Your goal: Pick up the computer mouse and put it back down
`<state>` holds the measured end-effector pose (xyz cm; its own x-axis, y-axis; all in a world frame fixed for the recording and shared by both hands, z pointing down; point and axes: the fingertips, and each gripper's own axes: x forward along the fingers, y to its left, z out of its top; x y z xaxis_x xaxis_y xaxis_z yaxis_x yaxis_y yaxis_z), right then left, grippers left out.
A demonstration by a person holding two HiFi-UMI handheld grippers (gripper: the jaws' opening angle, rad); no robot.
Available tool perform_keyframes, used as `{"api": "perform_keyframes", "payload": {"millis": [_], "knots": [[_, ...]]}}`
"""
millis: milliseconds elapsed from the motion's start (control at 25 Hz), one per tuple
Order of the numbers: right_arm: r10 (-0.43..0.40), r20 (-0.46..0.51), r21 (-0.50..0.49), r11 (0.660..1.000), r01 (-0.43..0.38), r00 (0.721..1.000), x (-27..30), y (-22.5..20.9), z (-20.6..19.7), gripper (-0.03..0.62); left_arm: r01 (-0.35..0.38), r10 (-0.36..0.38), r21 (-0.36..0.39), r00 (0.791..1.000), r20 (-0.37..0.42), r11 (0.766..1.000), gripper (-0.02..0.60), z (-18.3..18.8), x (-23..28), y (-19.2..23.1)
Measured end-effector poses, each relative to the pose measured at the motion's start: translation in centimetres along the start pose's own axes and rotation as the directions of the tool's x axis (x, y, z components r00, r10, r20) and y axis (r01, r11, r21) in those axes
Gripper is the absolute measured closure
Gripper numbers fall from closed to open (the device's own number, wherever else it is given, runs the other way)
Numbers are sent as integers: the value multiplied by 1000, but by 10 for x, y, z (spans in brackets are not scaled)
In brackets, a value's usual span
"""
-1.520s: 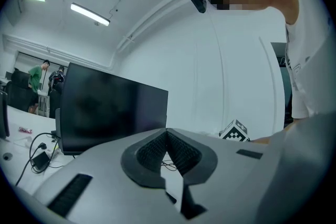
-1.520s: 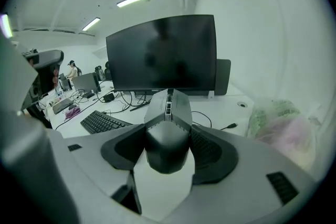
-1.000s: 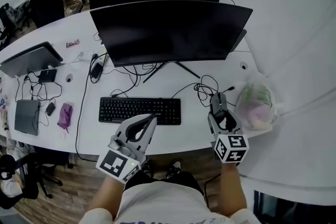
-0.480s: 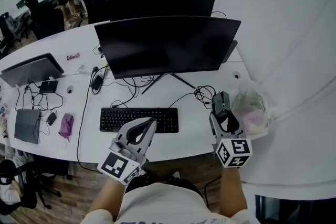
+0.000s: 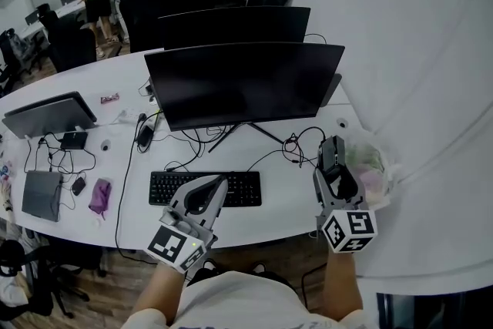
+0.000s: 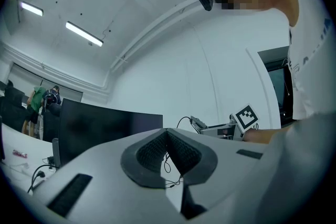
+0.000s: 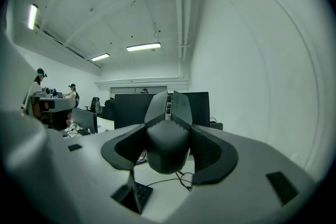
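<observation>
Above the desk (image 5: pixel 286 200), right gripper (image 7: pixel 168 157) clamped the mouse (image 7: pixel 167 128), lengthwise along its jaws; left gripper (image 6: pixel 167 136) sat closed, empty.

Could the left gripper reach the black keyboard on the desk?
Probably yes. The left gripper hangs close over the flat black keyboard, and nothing sits between them. Its jaws are shut and empty, so they would need to open first.

We see only the top of the computer mouse (image 5: pixel 332 148) from the head view; the right hand-held gripper (image 5: pixel 330 158) covers its sides. The plastic bag (image 5: pixel 371 166) just beside it blurs whatever it holds. The monitor (image 5: pixel 245 82) hides the counter (image 5: pixel 286 200) behind it. The right forearm (image 5: pixel 343 287) runs off the bottom edge.
</observation>
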<state>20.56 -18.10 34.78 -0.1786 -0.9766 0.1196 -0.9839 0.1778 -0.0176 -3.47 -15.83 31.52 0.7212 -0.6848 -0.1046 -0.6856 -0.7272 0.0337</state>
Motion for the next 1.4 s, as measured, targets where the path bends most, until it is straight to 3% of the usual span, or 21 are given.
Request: {"api": "perform_keyframes", "payload": {"millis": [720,960,1160,1400], "knots": [[4,54,8,1000,-4,999,-9,6,17,319,7,-7,18,1000,20,1000,577,10,-5,-2],[4,52,8,1000,-5,999,-12,7,16,319,-1,2,21,1000,-14,1000,577,5,-5,-4],[0,55,-1,1000,0,998,-12,7,14,321,11,-10,-12,999,43,1000,577,12,-8,-7],[7,55,13,1000,-8,998,-12,7,13,321,-9,9,-3,999,31,1000,577,14,-8,-4]]}}
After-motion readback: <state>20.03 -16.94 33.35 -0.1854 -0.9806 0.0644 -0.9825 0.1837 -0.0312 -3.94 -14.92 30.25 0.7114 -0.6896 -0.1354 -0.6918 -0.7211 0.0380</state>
